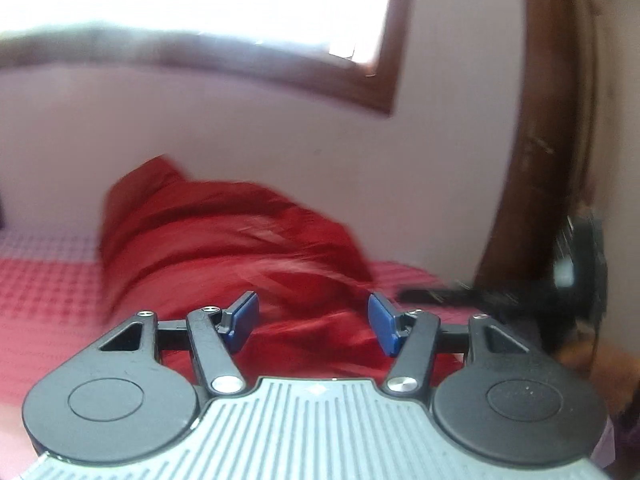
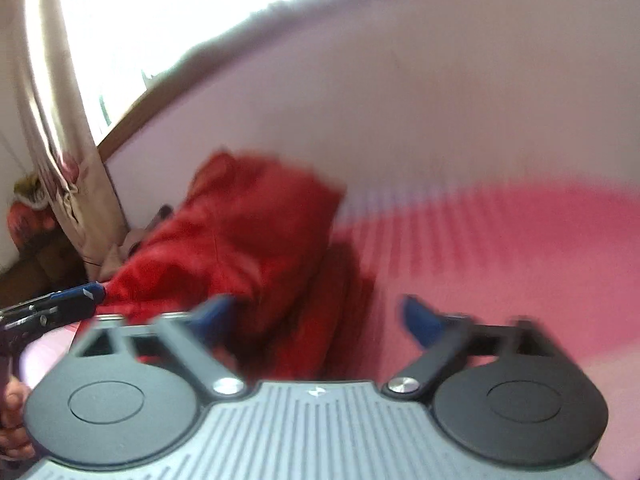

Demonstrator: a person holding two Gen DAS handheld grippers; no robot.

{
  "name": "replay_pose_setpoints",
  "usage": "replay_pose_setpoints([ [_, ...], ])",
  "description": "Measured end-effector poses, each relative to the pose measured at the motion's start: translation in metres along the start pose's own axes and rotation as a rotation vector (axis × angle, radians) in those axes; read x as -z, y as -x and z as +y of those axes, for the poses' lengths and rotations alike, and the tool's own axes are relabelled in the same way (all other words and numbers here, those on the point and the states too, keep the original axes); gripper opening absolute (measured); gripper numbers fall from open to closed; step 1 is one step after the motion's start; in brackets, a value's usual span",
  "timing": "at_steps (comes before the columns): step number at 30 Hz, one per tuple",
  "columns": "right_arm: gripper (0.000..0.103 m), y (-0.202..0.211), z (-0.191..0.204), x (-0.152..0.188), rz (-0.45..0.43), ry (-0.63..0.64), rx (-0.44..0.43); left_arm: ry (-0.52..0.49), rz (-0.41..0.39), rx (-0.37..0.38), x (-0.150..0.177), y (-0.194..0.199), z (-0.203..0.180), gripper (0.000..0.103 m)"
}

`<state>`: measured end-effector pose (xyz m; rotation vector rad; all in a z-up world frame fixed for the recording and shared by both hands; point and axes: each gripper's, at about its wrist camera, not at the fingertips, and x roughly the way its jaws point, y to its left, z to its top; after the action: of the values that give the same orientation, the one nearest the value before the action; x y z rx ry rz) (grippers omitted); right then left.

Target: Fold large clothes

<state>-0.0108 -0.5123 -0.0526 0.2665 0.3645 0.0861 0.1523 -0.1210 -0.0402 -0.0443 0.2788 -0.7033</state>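
A crumpled red garment lies heaped on the pink checked bed sheet, against the wall. My left gripper hangs just over its near edge, blue pads wide apart and touching nothing. In the blurred right wrist view the same red garment lies ahead and to the left. My right gripper is open, its left finger over the cloth's edge and its right finger over bare sheet. The left gripper's blue-tipped finger reaches in from the left edge.
A pale wall with a brown-framed window rises behind the bed. A wooden post and a dark blurred object stand at the right. A flowered curtain hangs at the left, with a person's hand below it.
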Motion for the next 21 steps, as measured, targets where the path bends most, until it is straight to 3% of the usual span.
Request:
replay_pose_setpoints([
  [1, 0.037, 0.0, 0.004, -0.01, -0.008, 0.025, 0.015, -0.029, 0.009, 0.007, 0.0, -0.008, -0.009, 0.06],
  [4, 0.035, -0.013, 0.023, -0.043, -0.024, 0.103, -0.011, -0.03, 0.054, 0.034, 0.004, -0.029, -0.019, 0.057],
  [9, 0.035, -0.062, 0.066, -0.076, 0.047, 0.284, -0.045, -0.02, 0.091, 0.075, 0.021, -0.052, -0.03, 0.056],
  [14, 0.033, -0.114, 0.07, -0.063, 0.187, 0.395, 0.011, -0.049, 0.094, 0.098, 0.035, -0.06, -0.033, 0.057],
  [21, 0.031, -0.126, 0.029, -0.031, 0.194, 0.266, -0.005, -0.077, 0.095, 0.142, 0.043, -0.067, -0.029, 0.059],
])
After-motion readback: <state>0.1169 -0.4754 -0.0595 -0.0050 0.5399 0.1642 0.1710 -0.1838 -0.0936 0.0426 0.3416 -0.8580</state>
